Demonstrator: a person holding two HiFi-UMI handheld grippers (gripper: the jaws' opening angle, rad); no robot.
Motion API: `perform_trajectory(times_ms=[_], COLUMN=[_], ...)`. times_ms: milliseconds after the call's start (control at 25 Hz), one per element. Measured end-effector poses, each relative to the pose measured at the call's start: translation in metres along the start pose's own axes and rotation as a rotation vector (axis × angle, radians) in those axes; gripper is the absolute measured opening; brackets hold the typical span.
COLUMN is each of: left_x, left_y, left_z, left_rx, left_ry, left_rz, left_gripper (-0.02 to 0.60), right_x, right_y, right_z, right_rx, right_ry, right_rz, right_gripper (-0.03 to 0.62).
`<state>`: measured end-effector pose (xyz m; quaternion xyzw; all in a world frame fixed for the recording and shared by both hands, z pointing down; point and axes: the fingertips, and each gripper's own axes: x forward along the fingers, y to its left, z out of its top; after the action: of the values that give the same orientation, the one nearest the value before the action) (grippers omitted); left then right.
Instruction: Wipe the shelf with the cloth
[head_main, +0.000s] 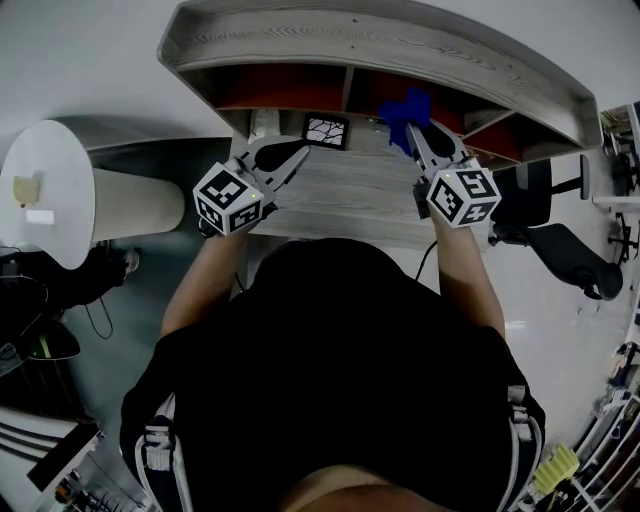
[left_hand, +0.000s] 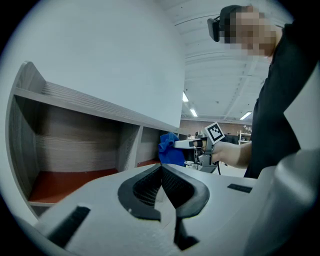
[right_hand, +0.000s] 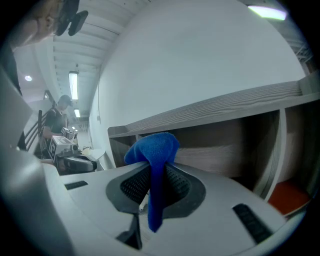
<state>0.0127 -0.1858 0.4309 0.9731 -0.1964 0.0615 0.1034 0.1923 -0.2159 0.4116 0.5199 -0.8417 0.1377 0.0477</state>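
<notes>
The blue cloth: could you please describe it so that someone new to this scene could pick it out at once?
Start at the grey wooden shelf unit against the white wall, with its red-floored compartments. In front of its middle compartment, the right gripper is shut on the blue cloth. It is the only bright blue, soft thing there.

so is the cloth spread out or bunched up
Bunched up: the blue cloth is pinched in the right gripper, a wad above, a strip hanging below.
</notes>
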Motion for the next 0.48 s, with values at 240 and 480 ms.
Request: perform_trajectory(times_ms=[240,480], left_x=[-0.009,-0.018], left_y=[0.010,0.017], left_z=[-0.006,-0.012], left_rx=[-0.022,-0.040], left_ry=[0.000,0.005], left_rz=[0.036,0.055], left_gripper=[0.017,0.017], right_x=[0.025,0.061], right_y=[-0.006,-0.010], right_z=[-0.012,-0.029], right_rx=[0.033,0.057], right_ry=[0.033,0.076], right_rz=[-0.005,0.001], right_gripper=[0.054,0.054])
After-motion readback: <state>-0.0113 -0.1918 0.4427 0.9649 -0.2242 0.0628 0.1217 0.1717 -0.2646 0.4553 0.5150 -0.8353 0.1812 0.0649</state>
